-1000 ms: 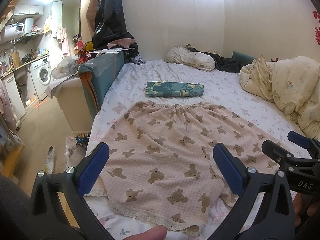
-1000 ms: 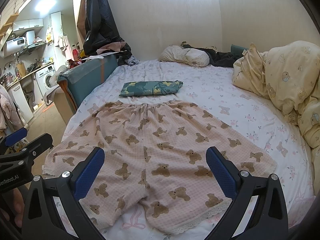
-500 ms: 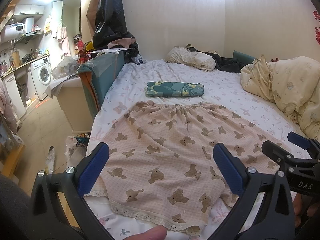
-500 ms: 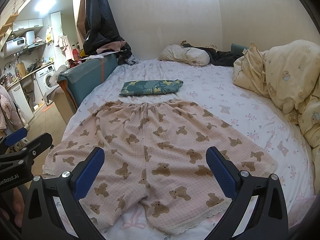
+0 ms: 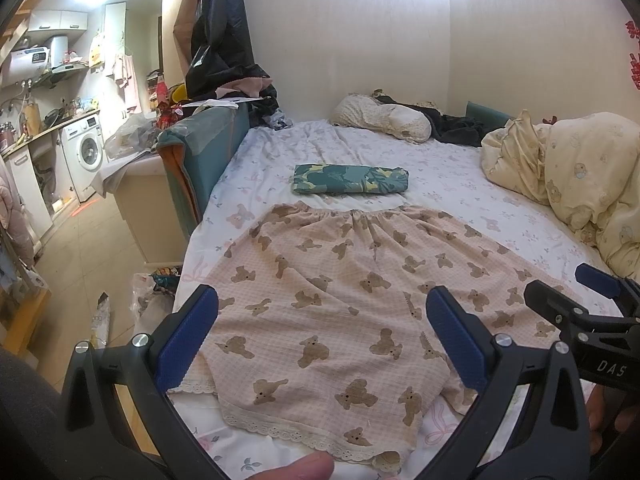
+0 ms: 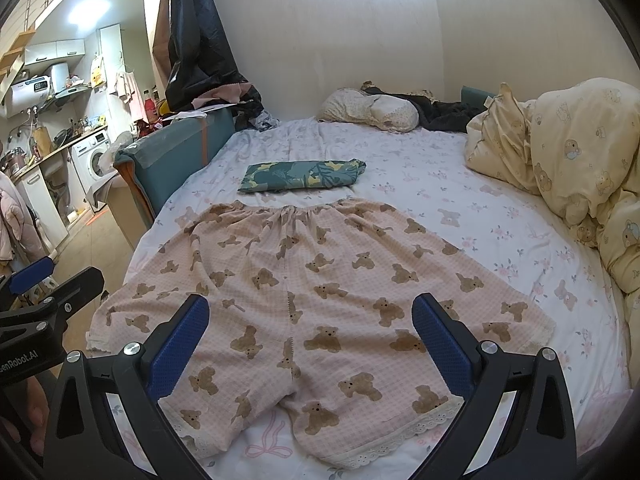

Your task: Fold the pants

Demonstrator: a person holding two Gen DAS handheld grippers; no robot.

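Observation:
Pink checked pants (image 5: 332, 292) (image 6: 304, 292) with brown bear prints lie spread flat on the bed, waistband far, lace-trimmed leg hems near me. My left gripper (image 5: 320, 336) hovers open above the left leg, nothing between its blue pads. My right gripper (image 6: 310, 336) is open too, over the crotch and right leg. Each gripper shows at the edge of the other's view: the right one (image 5: 592, 308) and the left one (image 6: 44, 292).
A folded green leaf-print cloth (image 5: 350, 179) lies just beyond the waistband. A pillow (image 5: 380, 118) and dark clothes sit at the head of the white floral bed sheet (image 5: 452, 184). A cream duvet (image 6: 576, 152) is heaped on the right. A teal sofa arm (image 5: 200, 152) flanks the left side.

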